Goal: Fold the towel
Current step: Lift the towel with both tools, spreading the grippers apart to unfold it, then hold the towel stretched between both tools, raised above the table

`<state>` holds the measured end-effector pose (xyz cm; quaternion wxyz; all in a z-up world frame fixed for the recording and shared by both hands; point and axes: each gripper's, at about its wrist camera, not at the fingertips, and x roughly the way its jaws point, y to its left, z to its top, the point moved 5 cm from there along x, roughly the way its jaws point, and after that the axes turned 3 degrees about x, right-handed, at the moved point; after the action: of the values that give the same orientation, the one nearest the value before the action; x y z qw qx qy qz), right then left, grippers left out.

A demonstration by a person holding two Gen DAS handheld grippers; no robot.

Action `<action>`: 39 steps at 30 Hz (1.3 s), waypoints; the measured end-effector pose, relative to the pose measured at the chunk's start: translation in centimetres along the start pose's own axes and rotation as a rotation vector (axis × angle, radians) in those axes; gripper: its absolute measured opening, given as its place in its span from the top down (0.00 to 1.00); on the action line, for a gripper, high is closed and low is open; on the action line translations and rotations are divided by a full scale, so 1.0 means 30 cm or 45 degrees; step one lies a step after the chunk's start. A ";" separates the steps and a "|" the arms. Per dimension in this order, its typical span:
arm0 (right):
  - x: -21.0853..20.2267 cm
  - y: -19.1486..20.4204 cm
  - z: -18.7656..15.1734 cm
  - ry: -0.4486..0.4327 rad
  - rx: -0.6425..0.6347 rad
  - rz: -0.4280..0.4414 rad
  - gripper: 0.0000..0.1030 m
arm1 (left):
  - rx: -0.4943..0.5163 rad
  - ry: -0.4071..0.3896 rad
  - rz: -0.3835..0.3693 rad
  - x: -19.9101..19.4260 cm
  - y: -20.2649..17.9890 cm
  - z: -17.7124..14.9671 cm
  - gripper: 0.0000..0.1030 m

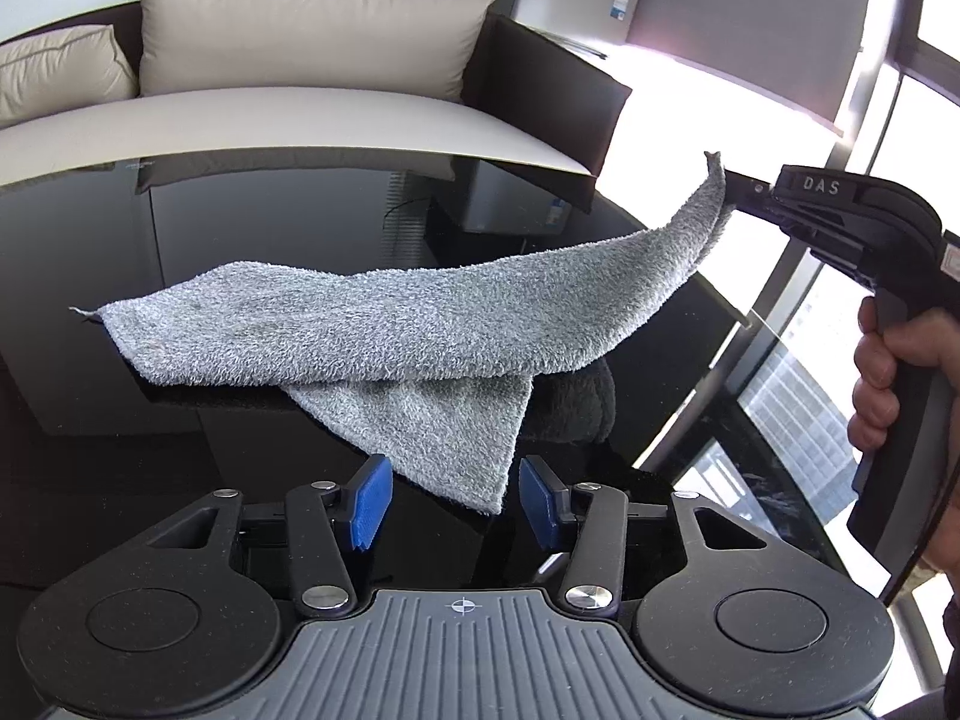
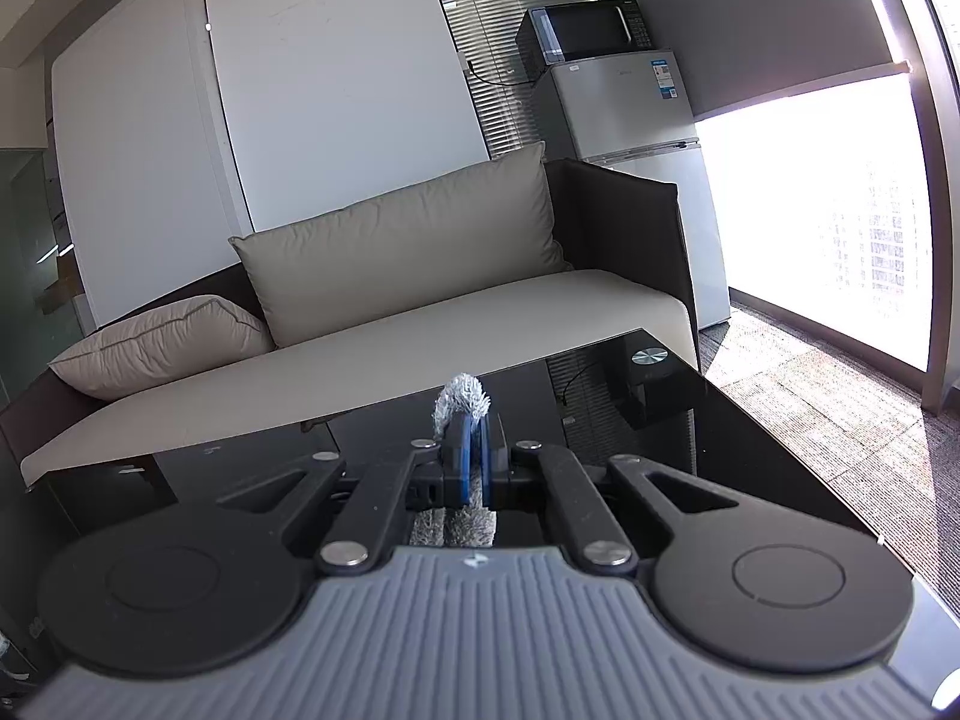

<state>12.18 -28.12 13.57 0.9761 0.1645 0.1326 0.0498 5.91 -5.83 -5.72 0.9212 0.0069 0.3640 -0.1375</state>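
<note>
A grey terry towel [image 1: 384, 324] lies partly on the black glass table [image 1: 240, 222], with one corner lifted up to the right. My right gripper [image 1: 735, 189] is shut on that raised corner; in the right wrist view the towel tuft [image 2: 462, 399] sticks out past my shut blue pads [image 2: 465, 462]. My left gripper [image 1: 456, 501] is open, low over the table. The towel's near corner [image 1: 480, 480] hangs between its blue pads [image 1: 372, 501], not pinched.
A sofa with beige cushions [image 2: 408, 252] stands just behind the table. A white fridge [image 2: 636, 138] with a microwave [image 2: 585, 30] on top is at the back right. Bright windows [image 2: 810, 210] are on the right. The table's right edge [image 2: 780, 444] drops to carpet.
</note>
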 end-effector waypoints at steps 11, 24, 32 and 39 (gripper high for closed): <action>0.002 -0.005 -0.001 0.001 0.003 0.001 0.97 | 0.124 -0.050 0.081 0.014 -0.031 -0.005 0.94; 0.004 -0.010 0.006 -0.012 0.016 0.006 0.97 | 0.061 -0.058 0.051 0.002 0.012 0.003 0.97; -0.003 0.000 0.003 -0.009 0.010 0.024 0.97 | -0.085 -0.141 0.099 -0.082 0.147 0.052 0.97; -0.023 0.036 -0.009 -0.002 -0.013 0.060 0.97 | -0.211 -0.248 0.186 -0.200 0.303 0.096 0.98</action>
<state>11.39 -27.13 13.86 0.9756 0.1628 0.1277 0.0733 6.01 4.09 -0.37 0.9571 -0.0560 0.2814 -0.0397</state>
